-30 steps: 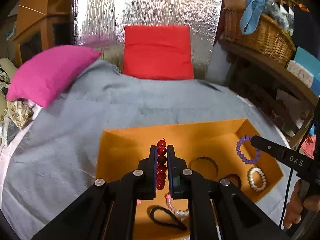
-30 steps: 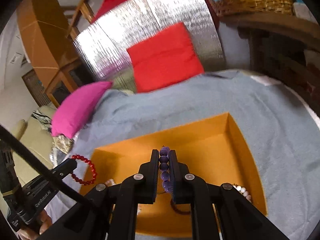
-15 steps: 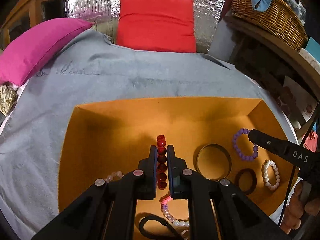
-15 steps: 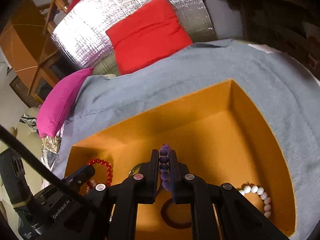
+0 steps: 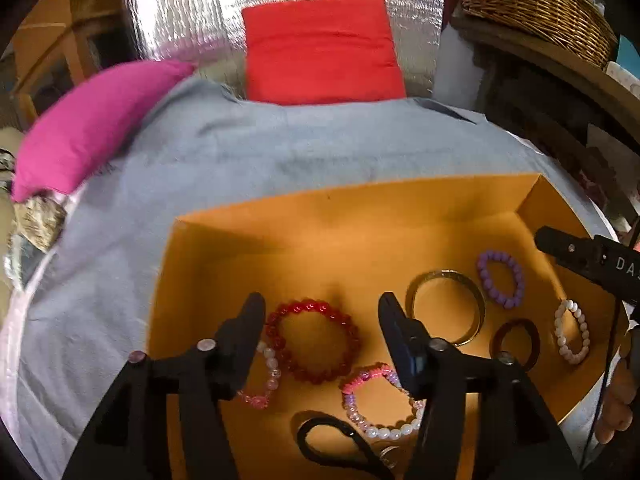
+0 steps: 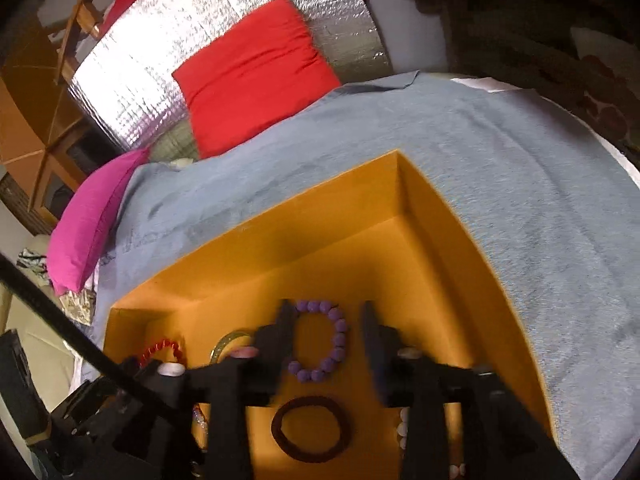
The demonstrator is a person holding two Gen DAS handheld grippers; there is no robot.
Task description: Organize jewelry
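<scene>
An orange box lies on a grey blanket. My left gripper is open above a red bead bracelet that lies flat on the box floor. My right gripper is open over a purple bead bracelet, also lying in the box; the purple bracelet shows in the left wrist view too. Also in the box are a gold bangle, a brown hair tie, a white pearl bracelet, a pink and white bead bracelet and a black hair tie.
The grey blanket covers the surface around the box. A red cushion and a pink cushion lie behind it, against a silver foil panel. A wicker basket stands on a shelf at the right.
Both grippers have opened. The red bracelet dropped from the left one and the purple bracelet from the right one; both now lie on the box floor.
</scene>
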